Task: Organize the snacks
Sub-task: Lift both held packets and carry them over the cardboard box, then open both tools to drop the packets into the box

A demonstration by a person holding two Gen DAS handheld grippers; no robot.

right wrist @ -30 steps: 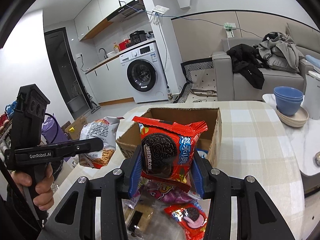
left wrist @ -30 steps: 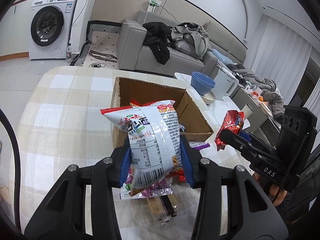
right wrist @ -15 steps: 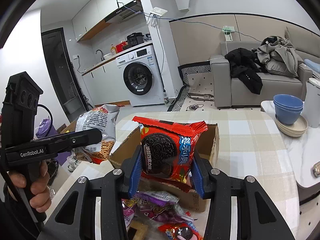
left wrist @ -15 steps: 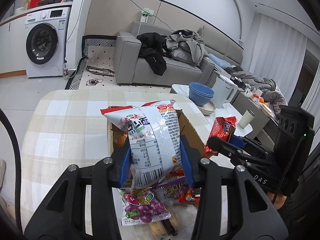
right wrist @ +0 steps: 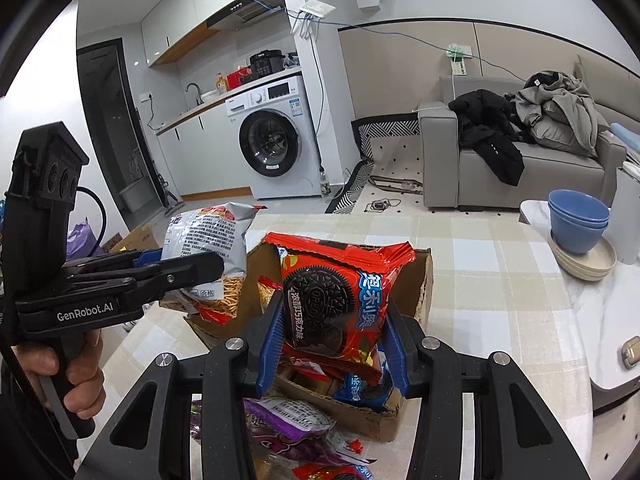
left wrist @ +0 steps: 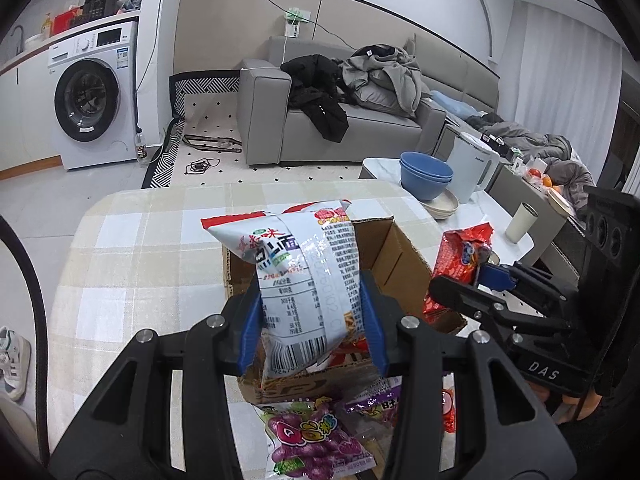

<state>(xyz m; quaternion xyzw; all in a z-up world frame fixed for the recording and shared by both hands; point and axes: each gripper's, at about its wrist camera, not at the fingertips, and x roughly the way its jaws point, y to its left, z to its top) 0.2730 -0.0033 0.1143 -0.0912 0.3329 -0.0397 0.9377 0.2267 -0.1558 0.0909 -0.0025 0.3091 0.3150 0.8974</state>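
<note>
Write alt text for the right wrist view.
The right hand-held gripper holds a red Oreo packet over an open cardboard box on a checked table. At left, the left hand-held gripper holds a white snack bag.

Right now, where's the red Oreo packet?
The red Oreo packet is clamped in the right gripper, centre of the right wrist view, held above the cardboard box on the checked table.

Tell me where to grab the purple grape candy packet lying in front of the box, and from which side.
Judging by its pose, take the purple grape candy packet across its short width, coming down from above: it lies flat on the table, its near end free, while the cardboard box crowds its far end.
</note>
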